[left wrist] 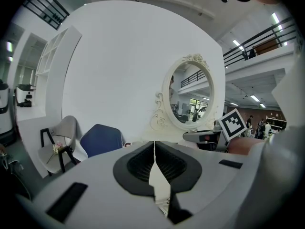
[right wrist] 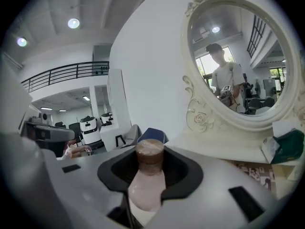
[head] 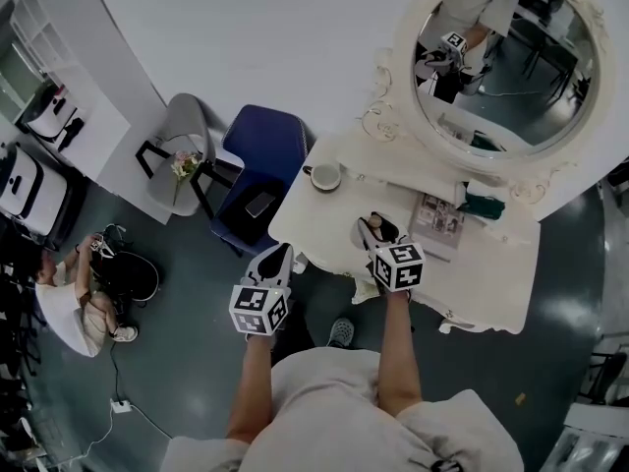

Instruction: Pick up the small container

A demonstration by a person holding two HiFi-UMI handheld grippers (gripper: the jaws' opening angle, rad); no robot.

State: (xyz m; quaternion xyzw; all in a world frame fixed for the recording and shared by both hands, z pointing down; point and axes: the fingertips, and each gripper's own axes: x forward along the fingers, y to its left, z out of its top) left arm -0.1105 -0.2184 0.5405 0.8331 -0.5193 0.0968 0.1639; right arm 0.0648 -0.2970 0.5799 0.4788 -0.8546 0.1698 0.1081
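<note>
- Since the small container (right wrist: 147,185) had a smooth, rounded pink body, it could prob. slip or twist betw. the pads if the hand jerked or tipped. The right gripper (head: 376,232) held it at about half-open width, pads on either side.
- Its brown cap end stuck out past the jaw tips. A fwd swing could knock it on the mirror (head: 511,57) frame or the cup (head: 325,176), and that would lever it loose.
- In the head view the right gripper sat over the front part of the dressing table (head: 491,273), near the edge. A drop there might roll off to the floor.
- Squeezing harder was a risk too: on a curved body, extra force could squirt it out fwd.
- No backup from the left gripper (left wrist: 154,163). Its jaws were pressed together w/ nothing betw. them, off the table's front-left side, well apart from the container.
- Position vs. jaws: the container lay along the jaw line, centred, w/ its body betw. both black pads and touching them. The cap was beyond the tips and the base end toward the camera.
- The head view was too small to make the container out.
- Couldn't tell if its base was clear of the tabletop, so the lift was judged as just under way at most.
</note>
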